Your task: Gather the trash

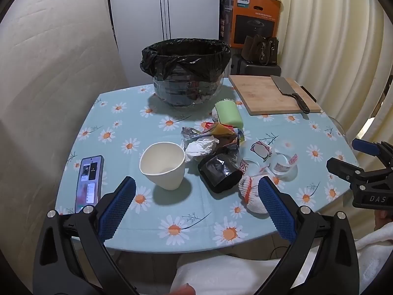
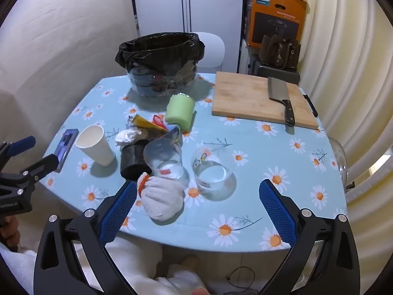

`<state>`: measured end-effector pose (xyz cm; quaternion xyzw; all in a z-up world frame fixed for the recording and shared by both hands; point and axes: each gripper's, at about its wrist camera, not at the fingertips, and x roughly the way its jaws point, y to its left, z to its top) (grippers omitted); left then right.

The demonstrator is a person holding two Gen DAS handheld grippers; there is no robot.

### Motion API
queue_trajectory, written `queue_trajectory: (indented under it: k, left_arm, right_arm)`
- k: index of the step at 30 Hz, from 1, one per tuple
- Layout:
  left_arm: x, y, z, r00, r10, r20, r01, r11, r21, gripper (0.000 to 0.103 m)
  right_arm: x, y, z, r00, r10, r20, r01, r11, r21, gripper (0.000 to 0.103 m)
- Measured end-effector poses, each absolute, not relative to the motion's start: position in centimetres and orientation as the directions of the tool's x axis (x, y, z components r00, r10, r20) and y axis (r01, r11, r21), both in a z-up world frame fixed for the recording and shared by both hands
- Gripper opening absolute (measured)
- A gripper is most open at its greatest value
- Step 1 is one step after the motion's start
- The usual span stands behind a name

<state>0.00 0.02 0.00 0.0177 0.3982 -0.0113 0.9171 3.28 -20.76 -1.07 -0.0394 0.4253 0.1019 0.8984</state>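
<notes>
A phone [image 1: 89,183] lies near the worktop's [image 1: 152,223] left edge, a white paper cup [image 1: 163,166] upright beside it. The left hand-held gripper [image 1: 196,206] hangs wide open over the near edge, gripping nothing. Mid-worktop sits the trash: crumpled wrappers [image 1: 211,139], a black pouch [image 1: 219,170], a green sponge [image 1: 228,113], clear plastic cups [image 2: 213,169] and a balled glove [image 2: 162,196]. The black-lined bin [image 1: 186,71] stands at the far edge. The right hand-held gripper [image 2: 197,206] is likewise wide open and empty. A cutting board [image 2: 260,98] with a cleaver [image 2: 280,98] occupies the far right corner.
</notes>
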Motion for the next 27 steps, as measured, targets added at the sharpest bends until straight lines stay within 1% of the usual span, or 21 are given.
queue_trajectory:
  k: [27]
  left_arm:
    - [-0.22,-0.68,-0.04,0.676,-0.020,-0.736,0.036,0.999,0.006,0.098]
  right_arm:
    - [2.97,-21.19,-1.11,0.617,0.152,-0.772,-0.218,0.976,0.018,0.096]
